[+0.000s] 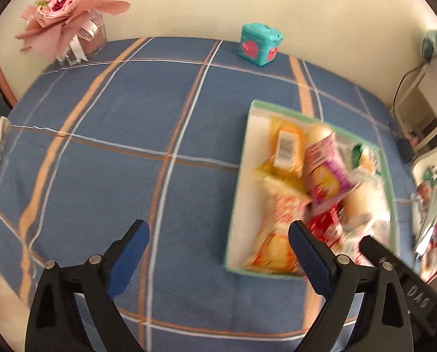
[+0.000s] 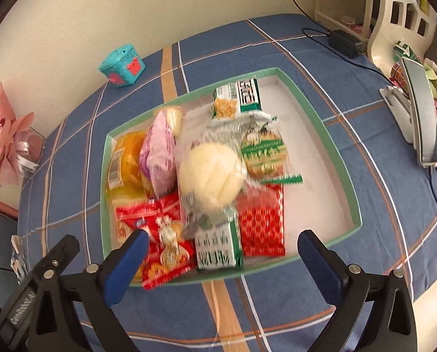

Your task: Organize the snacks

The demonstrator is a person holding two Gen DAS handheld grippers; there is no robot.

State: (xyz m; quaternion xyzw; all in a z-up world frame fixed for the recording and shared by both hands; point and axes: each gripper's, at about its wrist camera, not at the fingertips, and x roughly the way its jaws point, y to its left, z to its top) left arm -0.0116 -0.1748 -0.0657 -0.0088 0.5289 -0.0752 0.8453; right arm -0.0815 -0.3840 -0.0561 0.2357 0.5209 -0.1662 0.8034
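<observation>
Nearest the right wrist camera: the right gripper (image 2: 223, 239) hangs with its blue-padded jaws spread wide, nothing between the pads, over the near end of the tray.
Left gripper (image 1: 218, 228): jaws also wide apart and empty, above bare tablecloth (image 1: 107, 176), just left of the tray (image 1: 237, 193).
Tray (image 2: 330, 143): green-rimmed, white inside, lying on the blue plaid cloth; the snacks are all inside it (the right half of the floor is bare).
Near end of tray: red snack packet (image 2: 159, 246), green-and-white packet (image 2: 218, 249), red patterned packet (image 2: 261, 223).
Middle: pale bun in clear wrap (image 2: 209, 173), pink-purple packet (image 2: 158, 158), yellow packet (image 2: 124, 161), round green-printed biscuit pack (image 2: 264, 152).
Far end: green-and-white bar (image 2: 237, 99).
Beyond, by the wall: teal box (image 2: 121, 66), pink bouquet (image 1: 69, 8).
</observation>
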